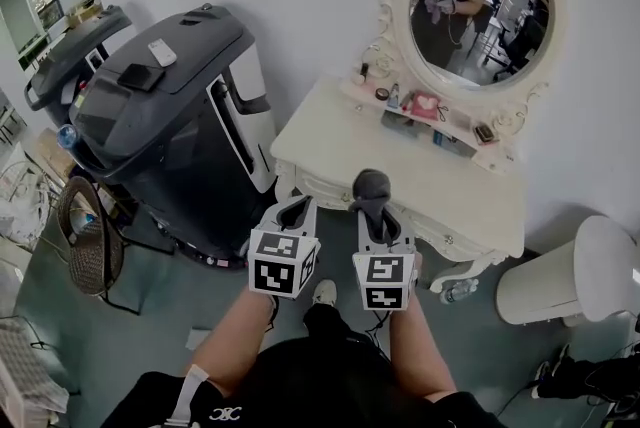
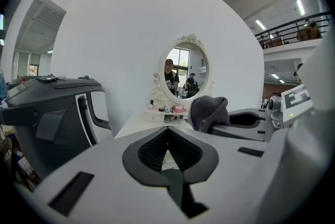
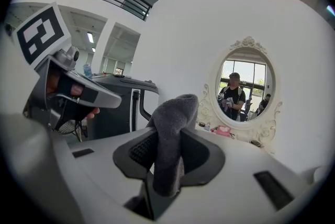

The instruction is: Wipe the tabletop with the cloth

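Right gripper view is showing the right gripper (image 3: 168,136) with its fingers clamping the grey cloth (image 3: 175,108), which is poking upright out of them. The left gripper (image 2: 167,131) is riding just beside it, fingers pressed together on nothing. Beyond them the white tabletop (image 1: 330,141) is stretching ahead and below toward the mirror (image 1: 478,6), so the cloth-carrying right side is looking better placed to drop forward onto it.

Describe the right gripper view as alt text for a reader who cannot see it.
The right tool clamps a grey cloth that stands up from between its jaws. Beyond it are a white dressing table with an ornate oval mirror, and a dark grey machine to the left.
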